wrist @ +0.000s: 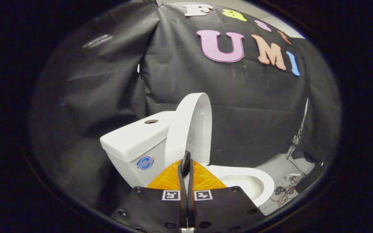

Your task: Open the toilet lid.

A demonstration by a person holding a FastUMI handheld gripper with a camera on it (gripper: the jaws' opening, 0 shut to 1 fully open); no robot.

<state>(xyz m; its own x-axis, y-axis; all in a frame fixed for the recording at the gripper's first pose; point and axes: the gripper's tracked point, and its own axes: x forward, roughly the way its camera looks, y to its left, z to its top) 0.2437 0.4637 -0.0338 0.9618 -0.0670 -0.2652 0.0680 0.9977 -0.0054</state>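
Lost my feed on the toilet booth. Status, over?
Tongs shut, holding nothing, just short of the lid. Lid upright against the tank; bowl open. Nothing in the way.

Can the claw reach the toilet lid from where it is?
Probably yes. The claw is shut with nothing between its fingers, and the raised toilet lid stands just beyond its tips with nothing in between. The lid already leans up near the tank.
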